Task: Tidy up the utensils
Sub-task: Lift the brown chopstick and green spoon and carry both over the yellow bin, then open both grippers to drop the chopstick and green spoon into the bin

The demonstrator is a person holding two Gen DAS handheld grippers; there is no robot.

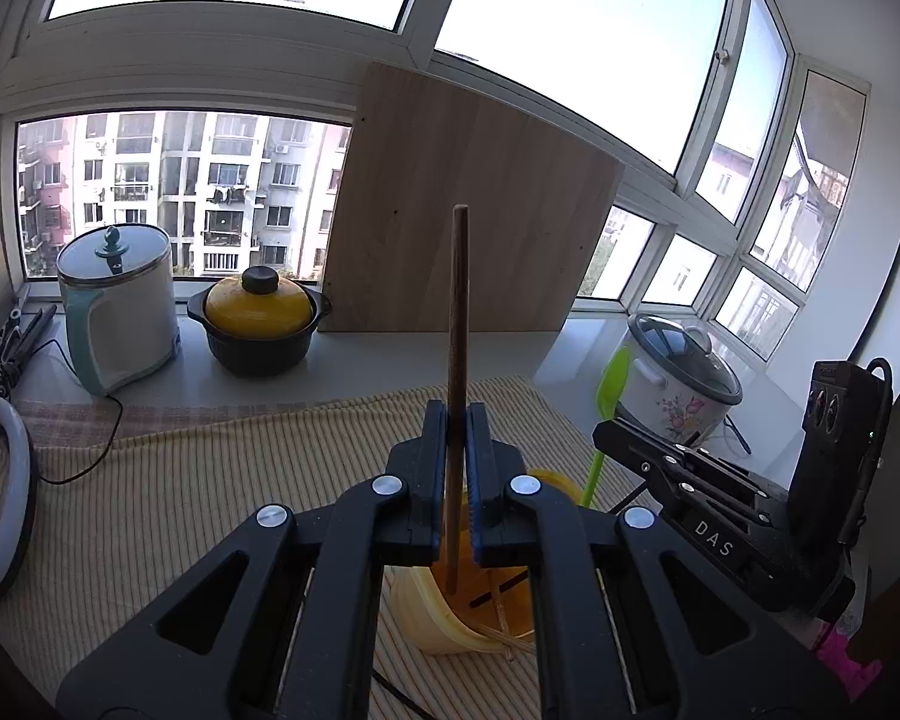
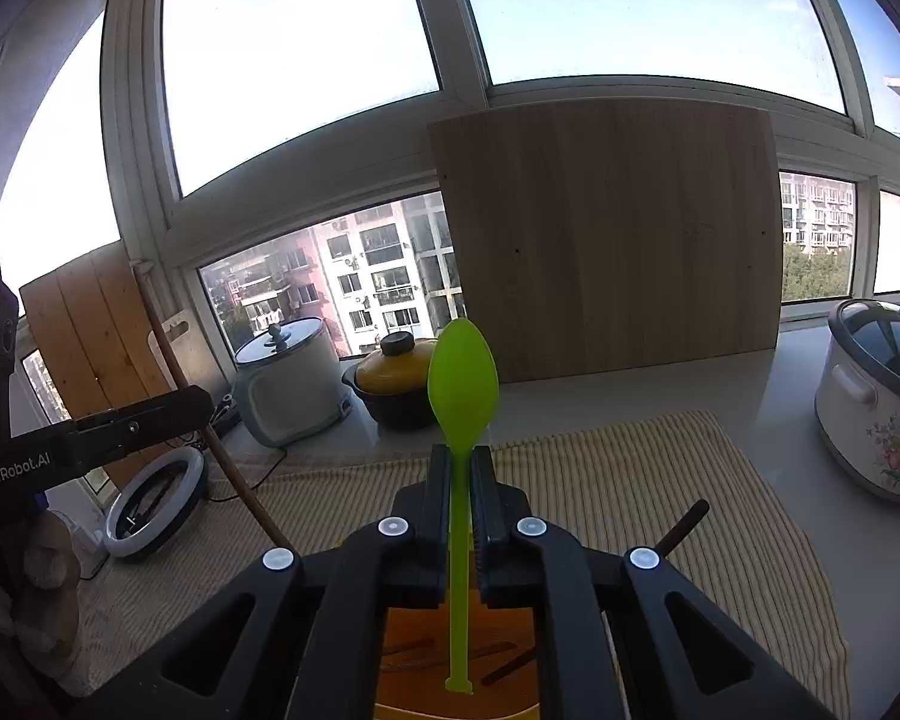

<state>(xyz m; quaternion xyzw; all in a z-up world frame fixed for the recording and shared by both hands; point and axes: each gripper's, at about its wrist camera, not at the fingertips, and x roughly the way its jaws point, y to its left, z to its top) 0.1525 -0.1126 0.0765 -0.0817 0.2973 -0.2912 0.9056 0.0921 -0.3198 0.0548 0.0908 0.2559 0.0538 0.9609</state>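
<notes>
Left gripper (image 1: 455,420) clenched on upright stick (image 1: 457,324), lower end over yellow holder (image 1: 444,618) directly below; right gripper (image 2: 461,462) likewise grasping green spoon (image 2: 462,378), bowl up, handle down

A striped yellow cloth (image 1: 210,480) covers the counter; behind it, on the pale sill, a white electric kettle (image 1: 120,312) with a teal handle stands just beside a black pot with a yellow lid (image 1: 259,321); a large wooden board (image 1: 468,204) leans upright against the window frame; a floral rice cooker (image 1: 681,384) with a glass lid sits well apart at the other end; a white ring light (image 1: 0,498) lies at the cloth's edge; apartment blocks (image 1: 180,180) show through the glass.
</notes>
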